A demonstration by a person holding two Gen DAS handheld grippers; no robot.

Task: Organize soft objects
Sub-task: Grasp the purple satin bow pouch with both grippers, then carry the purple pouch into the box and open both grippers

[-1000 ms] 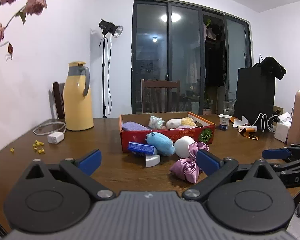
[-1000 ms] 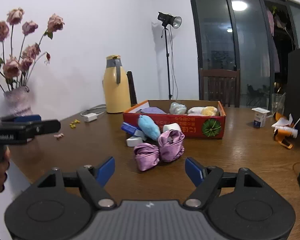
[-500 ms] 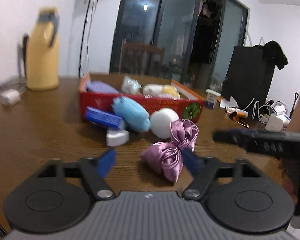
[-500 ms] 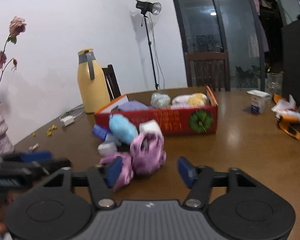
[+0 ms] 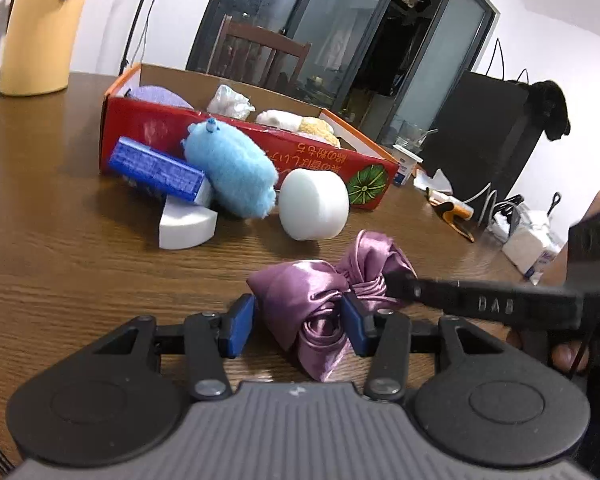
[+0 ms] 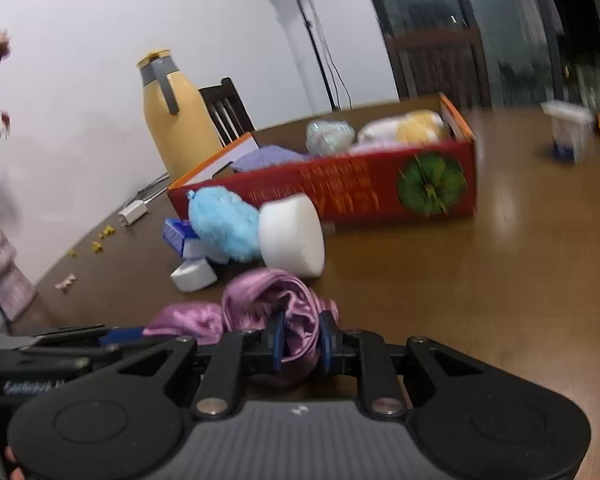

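A purple satin pouch (image 5: 320, 300) lies on the brown table in front of a red cardboard box (image 5: 320, 152) that holds several soft items. My left gripper (image 5: 296, 324) has its blue pads on either side of the pouch's near end, partly closed around it. My right gripper (image 6: 298, 342) is shut on the pouch's other end (image 6: 296, 320). A blue plush toy (image 5: 232, 168), a white foam cylinder (image 5: 314, 204), a blue packet (image 5: 156, 170) and a white block (image 5: 186, 224) lie in front of the box.
A yellow thermos jug (image 5: 36, 28) stands at the back left. A small carton (image 5: 406, 164), cables and a white charger (image 5: 528, 240) lie to the right. A vase (image 6: 0, 268) with dried flowers stands at the table's left edge. A wooden chair (image 5: 256, 56) is behind the box.
Both grippers have come down and forward to the purple pouch. Their jaws have narrowed: the right has shut on one end, the left has closed in around the other.
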